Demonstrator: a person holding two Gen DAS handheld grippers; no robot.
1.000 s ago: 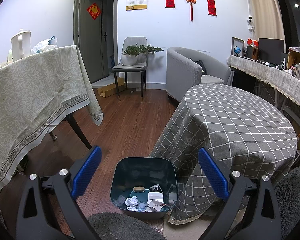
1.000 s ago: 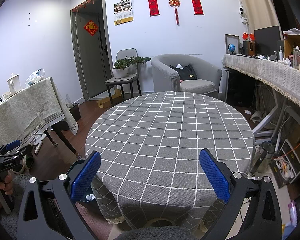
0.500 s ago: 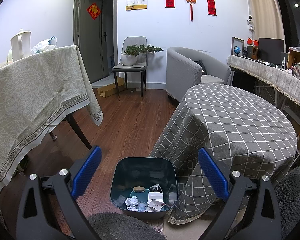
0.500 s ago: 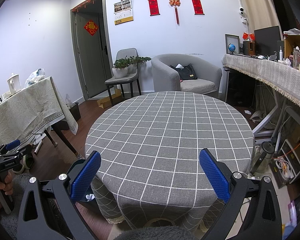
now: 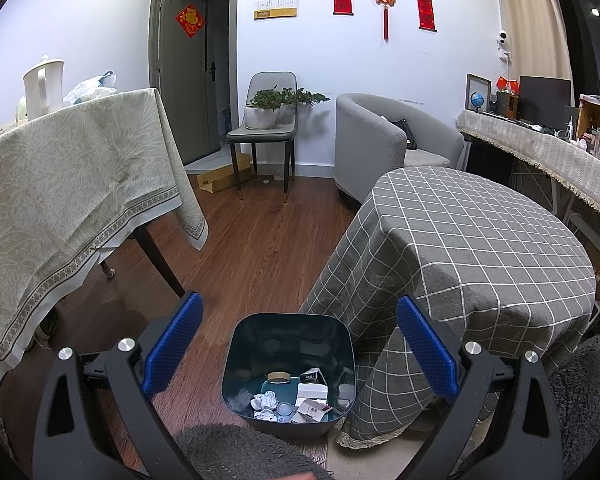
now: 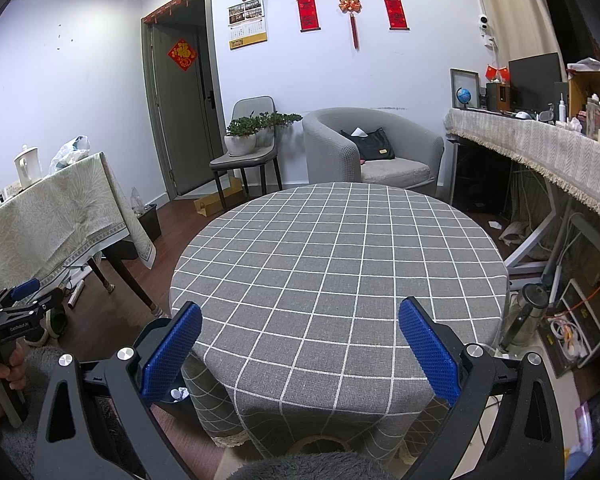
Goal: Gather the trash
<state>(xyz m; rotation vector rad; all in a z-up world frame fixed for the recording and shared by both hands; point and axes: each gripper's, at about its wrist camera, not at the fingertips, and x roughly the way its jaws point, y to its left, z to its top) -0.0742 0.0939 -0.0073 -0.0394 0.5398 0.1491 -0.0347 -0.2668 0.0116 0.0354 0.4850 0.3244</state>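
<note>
A dark teal trash bin [image 5: 288, 336] stands on the wood floor beside the round table with the grey checked cloth [image 5: 480, 248]. Inside lie crumpled white paper [image 5: 265, 402], small cartons [image 5: 312, 394] and a round lid. My left gripper [image 5: 298, 350] is open and empty, held above the bin. My right gripper [image 6: 300, 350] is open and empty over the near edge of the round table [image 6: 340, 260], whose top is bare. The bin [image 6: 160, 326] shows partly behind the right gripper's left finger. The left gripper [image 6: 16, 304] shows at the far left of the right wrist view.
A table with a beige patterned cloth [image 5: 60, 184] stands on the left with a white kettle [image 5: 44, 86]. A grey chair with a potted plant [image 5: 266, 116], a grey armchair [image 5: 380, 144] and a long cluttered desk [image 5: 540, 152] line the back and right. A grey shaggy rug [image 5: 236, 454] lies near.
</note>
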